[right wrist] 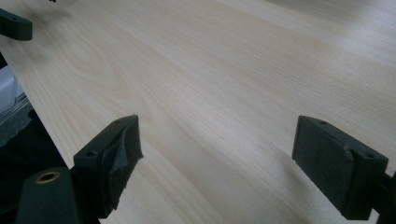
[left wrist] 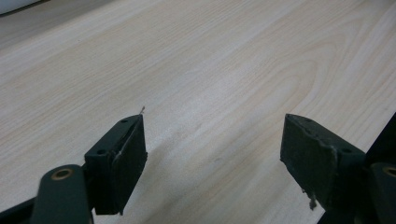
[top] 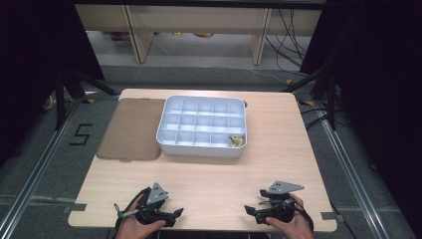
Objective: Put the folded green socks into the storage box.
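I see my left gripper [top: 174,215] with fingers [left wrist: 122,161] spread wide, holding nothing. My right gripper [top: 250,211] matches, fingers [right wrist: 112,158] wide and empty above the bare desk [top: 214,184], the divided tray [top: 199,148] at 12 o'clock.

A brown mat [top: 131,129] is laid flat on the wooden counter [top: 278,164], touching the left wall of a white divided tray [top: 166,130]. Cables [top: 291,35] are seen on the floor behind.

left tool [top: 171,215] and right tool [top: 251,211] side by side on the bench [top: 209,184] near edge | compartment tray [top: 201,127] well ahead, between both | flat mat [top: 132,129] touching tray, ahead-left of left tool | small item [top: 236,141] in tray's near-right compartment
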`<action>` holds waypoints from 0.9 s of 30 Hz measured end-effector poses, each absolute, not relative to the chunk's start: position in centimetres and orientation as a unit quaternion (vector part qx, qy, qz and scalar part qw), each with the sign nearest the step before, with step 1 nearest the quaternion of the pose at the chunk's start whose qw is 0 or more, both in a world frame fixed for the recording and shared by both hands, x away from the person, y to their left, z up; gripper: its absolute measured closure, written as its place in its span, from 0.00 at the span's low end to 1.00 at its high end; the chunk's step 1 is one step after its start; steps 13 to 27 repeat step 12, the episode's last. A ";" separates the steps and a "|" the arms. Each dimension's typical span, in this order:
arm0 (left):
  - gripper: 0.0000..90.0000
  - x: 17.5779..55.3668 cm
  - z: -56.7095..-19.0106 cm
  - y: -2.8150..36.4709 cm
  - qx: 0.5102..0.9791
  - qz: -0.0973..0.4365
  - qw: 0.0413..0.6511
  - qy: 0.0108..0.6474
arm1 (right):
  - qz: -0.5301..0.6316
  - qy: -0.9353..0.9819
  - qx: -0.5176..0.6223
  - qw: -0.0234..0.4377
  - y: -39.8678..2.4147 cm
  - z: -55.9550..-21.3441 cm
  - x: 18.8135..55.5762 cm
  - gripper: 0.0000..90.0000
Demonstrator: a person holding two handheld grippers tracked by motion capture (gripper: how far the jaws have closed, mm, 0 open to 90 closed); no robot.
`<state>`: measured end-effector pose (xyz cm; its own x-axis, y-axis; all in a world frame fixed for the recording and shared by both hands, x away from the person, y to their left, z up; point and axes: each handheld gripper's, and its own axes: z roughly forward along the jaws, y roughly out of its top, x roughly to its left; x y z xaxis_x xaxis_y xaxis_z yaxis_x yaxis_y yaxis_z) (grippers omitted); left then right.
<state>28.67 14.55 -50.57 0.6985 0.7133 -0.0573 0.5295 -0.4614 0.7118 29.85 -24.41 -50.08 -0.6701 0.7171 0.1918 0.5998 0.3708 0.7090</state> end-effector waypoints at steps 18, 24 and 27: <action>0.24 28.8 -50.7 14.6 0.842 0.125 0.366 0.376 | 0.388 0.826 0.403 0.069 -24.3 -50.2 29.8 0.18; 0.24 28.8 -50.7 14.6 0.842 0.125 0.366 0.376 | 0.388 0.826 0.403 0.069 -24.3 -50.2 29.8 0.18; 0.24 28.8 -50.7 14.6 0.842 0.125 0.366 0.376 | 0.388 0.826 0.403 0.069 -24.3 -50.2 29.8 0.18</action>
